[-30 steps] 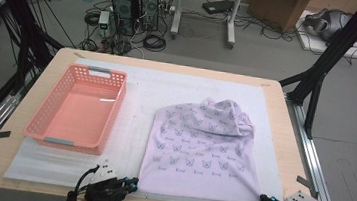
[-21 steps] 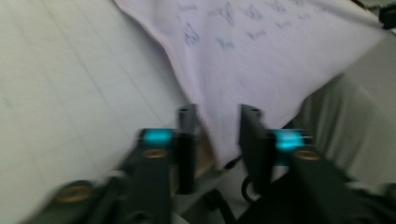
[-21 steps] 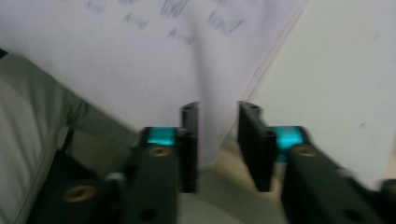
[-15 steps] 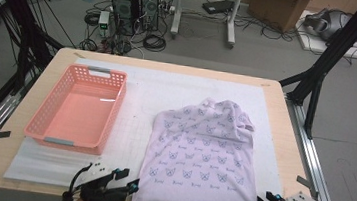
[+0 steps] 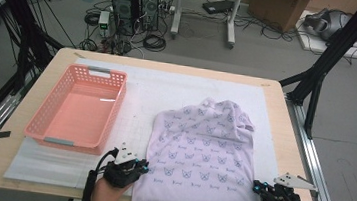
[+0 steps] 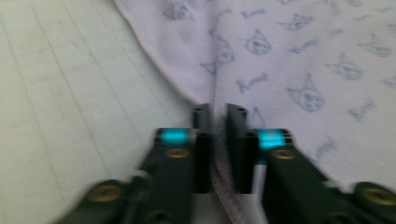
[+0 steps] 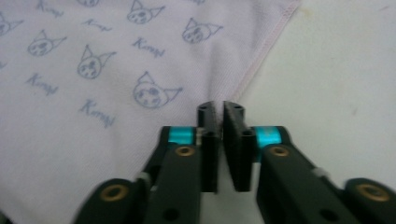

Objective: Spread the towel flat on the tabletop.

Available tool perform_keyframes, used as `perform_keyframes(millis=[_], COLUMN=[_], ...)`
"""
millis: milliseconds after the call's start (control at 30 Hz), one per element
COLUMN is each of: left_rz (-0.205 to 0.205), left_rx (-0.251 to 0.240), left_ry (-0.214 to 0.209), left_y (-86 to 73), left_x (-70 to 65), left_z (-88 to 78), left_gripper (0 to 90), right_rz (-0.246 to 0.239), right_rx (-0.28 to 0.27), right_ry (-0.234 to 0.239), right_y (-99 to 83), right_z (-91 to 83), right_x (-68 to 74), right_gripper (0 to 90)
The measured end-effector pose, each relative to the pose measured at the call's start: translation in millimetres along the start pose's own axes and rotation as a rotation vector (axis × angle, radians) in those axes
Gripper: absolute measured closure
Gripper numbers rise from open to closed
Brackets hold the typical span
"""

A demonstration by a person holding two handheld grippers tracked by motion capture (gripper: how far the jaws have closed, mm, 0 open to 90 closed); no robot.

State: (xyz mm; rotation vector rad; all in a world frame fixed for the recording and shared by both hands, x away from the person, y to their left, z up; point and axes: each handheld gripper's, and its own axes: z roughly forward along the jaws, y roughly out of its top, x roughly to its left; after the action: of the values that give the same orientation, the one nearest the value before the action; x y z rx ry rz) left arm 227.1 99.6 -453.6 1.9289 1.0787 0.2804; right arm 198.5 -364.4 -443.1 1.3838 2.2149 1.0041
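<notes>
Since the earlier frames the lilac garment (image 5: 200, 158) has slid toward the near edge of the worktop (image 5: 24, 164), its far, crumpled end drawn back with it, and both tongs have shifted along with the cloth; their jaws have just been closing, with fabric between them. Now the left tongs (image 5: 140, 166) stand nearly shut on the garment's near left hem, and in the left gripper view (image 6: 218, 112) a ridge of printed cloth runs up between the two black jaws. The right tongs (image 5: 261, 187) are pinched at the near right corner; in the right gripper view (image 7: 219, 108) the jaws are all but together just beside the stitched hem, and the fabric appears to be caught between them, though the blur makes that hard to confirm. The garment lies mostly flat on the white mat (image 5: 147, 92), its lower part smooth, its far end still bunched and folded over. The pink basket (image 5: 77, 110) sits empty, well to its left. Smoothing looks partly done; folding and any move into the basket remain.
</notes>
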Motion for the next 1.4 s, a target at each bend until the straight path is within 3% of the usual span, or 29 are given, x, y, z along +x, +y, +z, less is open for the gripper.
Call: perform_keyframes(millis=[200,267,400,433,500,567,667,733,767,800,900,933,967,1000,1033,1067,1100,1133,1167,1233,1267,1300,1333,1400], left_rz=[-0.023,-0.016,-0.018,-0.048,-0.052,-0.056,-0.054,-0.055,-0.05,-0.047,-0.064,-0.064,-0.058,-0.01,0.024,0.058,0.055,0.055,0.038,0.042,0.033,0.033,0.011,0.024], left_rx=[0.0,-0.008,-0.016,-0.016,-0.015,-0.018,-0.052,-0.066,-0.079,-0.086,-0.047,-0.047,-0.026,-0.027,-0.028,-0.023,-0.011,-0.011,0.005,0.017,0.024,0.024,0.023,0.022], left_ry=[-0.046,-0.059,-0.032,-0.029,-0.032,-0.069,-0.089,-0.089,-0.086,-0.069,-0.06,-0.06,-0.063,-0.031,-0.004,0.029,0.014,0.014,0.006,0.006,0.006,0.006,-0.012,-0.046], left_y=[-13.3,-18.0,-19.7,-19.6,-20.4,-23.2,-19.9,-17.8,-15.3,-8.6,-1.7,-1.7,-1.8,-4.6,-5.8,-7.1,-7.9,-7.9,-10.4,-12.5,-20.2,-20.2,-28.9,-35.5], left_x=[-0.4,-1.2,6.6,14.1,15.7,11.5,6.7,6.1,6.1,6.7,6.7,6.7,4.1,-4.7,-8.1,-10.7,-9.2,-9.2,-6.6,-4.9,0.7,0.7,6.3,7.2], left_z=[-25.3,-42.1,-52.9,-53.8,-52.4,-43.7,-37.9,-36.7,-34.9,-28.5,-13.1,-13.1,-7.1,-2.0,-1.9,-3.5,-5.8,-5.8,-13.0,-18.9,-34.0,-34.0,-48.5,-55.1], left_gripper=[85.7,85.7,85.6,85.5,85.1,81.5,58.0,50.5,48.0,45.4,44.8,44.7,44.8,44.4,49.2,60.4,81.0,85.9,86.7,87.0,87.1,87.1,87.1,86.8], right_rz=[-0.002,0.001,-0.024,-0.037,-0.069,-0.079,-0.061,-0.039,-0.021,-0.005,0.022,0.028,0.026,0.031,0.025,0.014,0.015,0.011,-0.006,-0.016,-0.025,-0.032,-0.044,-0.08], right_rx=[-0.004,-0.017,-0.038,-0.03,0.002,0.024,0.04,0.047,0.041,0.017,-0.038,-0.051,-0.055,-0.056,-0.052,-0.049,-0.041,-0.029,-0.015,-0.004,-0.006,-0.004,0.005,0.013], right_ry=[0.05,0.074,0.131,0.13,0.106,0.06,-0.004,0.006,0.031,0.035,0.023,0.01,0.001,-0.006,-0.009,-0.014,-0.013,-0.013,-0.02,-0.021,-0.015,0.013,0.048,0.08], right_y=[-12.1,-15.0,-10.3,-7.8,-4.7,-6.4,-13.7,-18.9,-20.4,-20.5,-13.3,-10.0,-6.9,-4.2,-1.6,0.5,2.3,3.8,5.0,5.3,4.8,4.4,3.4,1.8], right_z=[-19.3,-26.9,-25.1,-20.9,-11.7,-8.3,-18.0,-25.5,-28.0,-29.7,-28.3,-25.6,-22.6,-18.8,-13.8,-8.6,-3.6,1.2,5.4,9.3,9.0,8.2,7.0,5.6], right_x=[5.6,9.0,17.8,21.5,26.7,22.8,13.0,8.5,6.6,6.3,5.6,5.6,5.9,6.8,6.5,6.1,6.8,7.8,8.9,13.2,15.3,17.0,19.4,27.4], right_gripper=[88.2,88.1,88.1,88.1,88.1,88.1,88.2,87.2,84.6,75.2,61.0,60.4,60.3,58.5,57.7,57.3,57.2,56.9,56.8,57.6,64.0,74.1,83.6,86.5])
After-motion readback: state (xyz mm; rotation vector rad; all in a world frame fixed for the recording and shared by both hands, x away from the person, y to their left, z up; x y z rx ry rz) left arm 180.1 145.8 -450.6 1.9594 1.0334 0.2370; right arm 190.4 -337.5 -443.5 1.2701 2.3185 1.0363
